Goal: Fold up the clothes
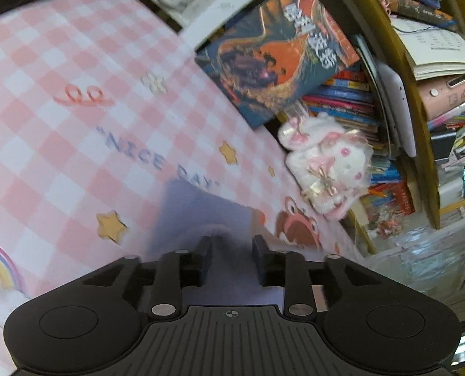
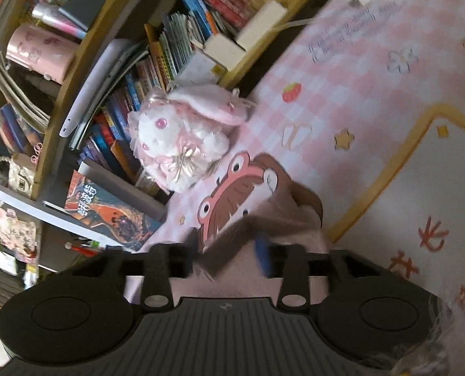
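Between the left gripper's [image 1: 230, 250] fingers sits a blurred lavender-grey cloth [image 1: 201, 213]; the jaws stand at a middling gap with fabric filling it, and they look closed on it, though the blur leaves that a judgement. From there the cloth runs forward and a little left over the pink checked mat [image 1: 60, 125], ending near the words "NICE DAY".

On the other side, the right gripper [image 2: 229, 250] has a grey-pink fold of the same kind of fabric between its fingers, one blue pad [image 2: 262, 255] showing at the right. Its jaws also seem shut on the cloth, which rises ahead and to the right over the frog picture [image 2: 229, 194] on the mat.

Both hands are therefore at the garment, each with an edge directly in its jaws. How its long axis lies overall cannot be told, since most of it is hidden below the grippers. Neither hand looks nearer than the other.

Farther off sit a plush toy [image 2: 182, 138] at the mat's edge and then a bookshelf [image 2: 113, 62].
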`<state>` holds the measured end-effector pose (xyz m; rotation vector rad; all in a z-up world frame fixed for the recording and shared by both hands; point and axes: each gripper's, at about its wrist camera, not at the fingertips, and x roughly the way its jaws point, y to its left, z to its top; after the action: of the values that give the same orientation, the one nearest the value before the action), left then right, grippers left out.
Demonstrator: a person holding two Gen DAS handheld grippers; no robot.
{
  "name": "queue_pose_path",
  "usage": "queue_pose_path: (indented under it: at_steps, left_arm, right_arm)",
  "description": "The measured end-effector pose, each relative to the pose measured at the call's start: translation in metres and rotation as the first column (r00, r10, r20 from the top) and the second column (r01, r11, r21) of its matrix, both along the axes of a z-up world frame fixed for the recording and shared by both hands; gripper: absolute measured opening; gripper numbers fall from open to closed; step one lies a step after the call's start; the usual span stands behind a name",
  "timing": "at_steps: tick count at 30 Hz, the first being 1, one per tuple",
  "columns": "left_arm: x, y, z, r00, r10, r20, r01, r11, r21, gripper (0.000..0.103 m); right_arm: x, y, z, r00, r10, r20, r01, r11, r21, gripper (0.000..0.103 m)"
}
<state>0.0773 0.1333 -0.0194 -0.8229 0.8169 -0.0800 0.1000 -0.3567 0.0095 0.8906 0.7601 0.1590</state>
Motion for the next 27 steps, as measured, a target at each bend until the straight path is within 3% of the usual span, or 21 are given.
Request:
queue_pose_path:
  at_steps: [4,8,10,12,13,14,15,17,20,24,27]
  left_arm:
    - [-0.013,0.003,0.001,0.999,-0.047,0.003,0.046,0.988,0.149,0.048]
    - [-0.025,-0.009,-0.002,0.991,-0.135,0.010,0.128,0.958,0.258,0.048]
    - [-0.026,-0.018,-0.003,0.985,-0.172,0.020,0.158,0.939,0.305,0.046]
    - [-0.028,-0.025,0.000,0.980,-0.195,0.045,0.170,0.929,0.328,0.034]
    - [-0.028,-0.028,0.002,0.977,-0.206,0.057,0.175,0.925,0.338,0.003]
    - [-0.029,-0.032,0.003,0.974,-0.217,0.069,0.180,0.920,0.349,0.004]
    - [-0.033,-0.031,0.010,0.969,-0.220,0.117,0.170,0.927,0.333,0.004]
    - [-0.045,-0.021,0.023,0.955,-0.209,0.210,0.155,0.957,0.246,0.004]
    - [-0.054,-0.007,0.017,0.968,-0.182,0.176,0.150,0.972,0.179,0.004]
    - [-0.056,-0.005,-0.018,0.981,-0.193,0.028,0.183,0.960,0.211,0.006]
    - [-0.050,-0.011,-0.020,0.975,-0.220,-0.018,0.215,0.929,0.301,0.020]
  right_arm:
    - [-0.005,0.006,0.007,0.999,0.042,0.010,-0.040,0.983,-0.178,0.044]
    - [-0.018,0.020,0.004,0.992,0.123,-0.033,-0.125,0.891,-0.436,0.044]
    - [-0.026,0.025,-0.005,0.986,0.152,-0.067,-0.165,0.847,-0.506,0.044]
    - [-0.031,0.027,-0.015,0.983,0.157,-0.100,-0.186,0.828,-0.528,0.042]
    - [-0.032,0.027,-0.019,0.981,0.158,-0.109,-0.192,0.828,-0.526,0.040]
    - [-0.032,0.027,-0.023,0.980,0.160,-0.114,-0.196,0.832,-0.519,0.029]
    - [-0.032,0.027,-0.025,0.979,0.166,-0.120,-0.204,0.834,-0.513,0.005]
    - [-0.036,0.026,-0.019,0.981,0.173,-0.089,-0.194,0.841,-0.505,0.006]
    - [-0.048,0.013,-0.001,0.987,0.158,-0.029,-0.155,0.883,-0.443,0.005]
    - [-0.050,0.011,-0.010,0.987,0.141,-0.072,-0.158,0.875,-0.457,0.006]
    - [-0.051,0.011,-0.020,0.985,0.127,-0.113,-0.166,0.864,-0.475,0.008]
